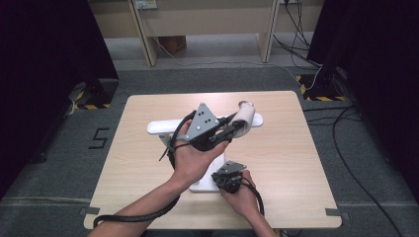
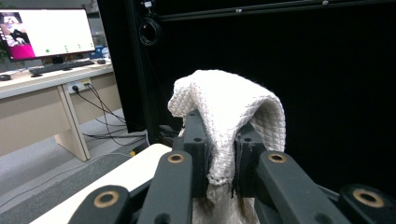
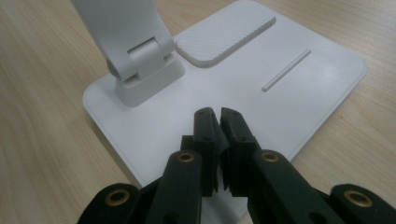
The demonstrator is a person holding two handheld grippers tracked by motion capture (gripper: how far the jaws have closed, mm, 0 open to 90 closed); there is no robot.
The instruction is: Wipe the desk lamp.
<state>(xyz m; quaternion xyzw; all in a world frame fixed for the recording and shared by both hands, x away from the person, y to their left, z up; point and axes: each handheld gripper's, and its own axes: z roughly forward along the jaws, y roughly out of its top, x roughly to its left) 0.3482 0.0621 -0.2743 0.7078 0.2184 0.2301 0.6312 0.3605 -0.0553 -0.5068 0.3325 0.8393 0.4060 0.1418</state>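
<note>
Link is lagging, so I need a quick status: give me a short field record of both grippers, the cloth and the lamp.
left gripper: shut on the white cloth, raised near the lamp's head end
white cloth: waffle-weave, draped over the jaw tips, pinched between them
right gripper: shut, empty, tips on or just over the lamp base
lamp base: white flat slab on the table, hinge at one corner
lamp arm: white, lying low across the table

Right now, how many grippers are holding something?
1. The left gripper is shut on the white cloth, up by the lamp head. The right gripper, jaws closed and empty, sits over the lamp base.
</note>
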